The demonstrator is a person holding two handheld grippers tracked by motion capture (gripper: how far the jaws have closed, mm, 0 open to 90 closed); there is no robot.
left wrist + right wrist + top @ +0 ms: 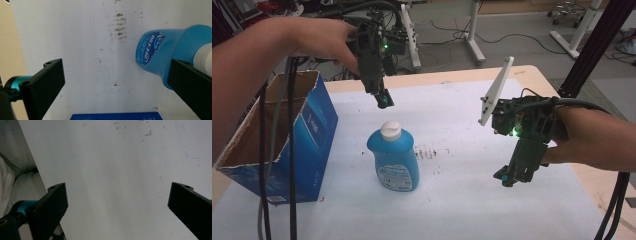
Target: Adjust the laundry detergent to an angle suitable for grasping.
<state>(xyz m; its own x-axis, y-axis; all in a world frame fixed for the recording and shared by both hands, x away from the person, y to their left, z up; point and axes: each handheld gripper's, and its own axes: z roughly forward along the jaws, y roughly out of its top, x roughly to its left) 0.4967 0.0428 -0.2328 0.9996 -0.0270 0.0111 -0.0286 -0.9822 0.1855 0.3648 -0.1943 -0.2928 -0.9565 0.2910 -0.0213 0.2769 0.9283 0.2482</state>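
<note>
A blue bottle (394, 159) with a white cap (390, 130) is seen standing upright near the middle of a white-covered table (462, 200), on a sheet marked with small dark stains (427, 152). To its left, an open cardboard box (307, 135) with blue printed sides is set at the table's left edge, well apart from the bottle. The left gripper (384, 101) is held in the air above and just beyond the bottle, pointed down, its jaws spread wide with nothing between them; in the left gripper view the bottle (170, 47) is shown lying off to the right of the gap, partly behind the right jaw. The right gripper (507, 177) is held over the near right part of the table, well apart from the bottle, its jaws likewise spread wide over bare sheet. Cables (277, 150) are seen trailing down past the box at the left
</note>
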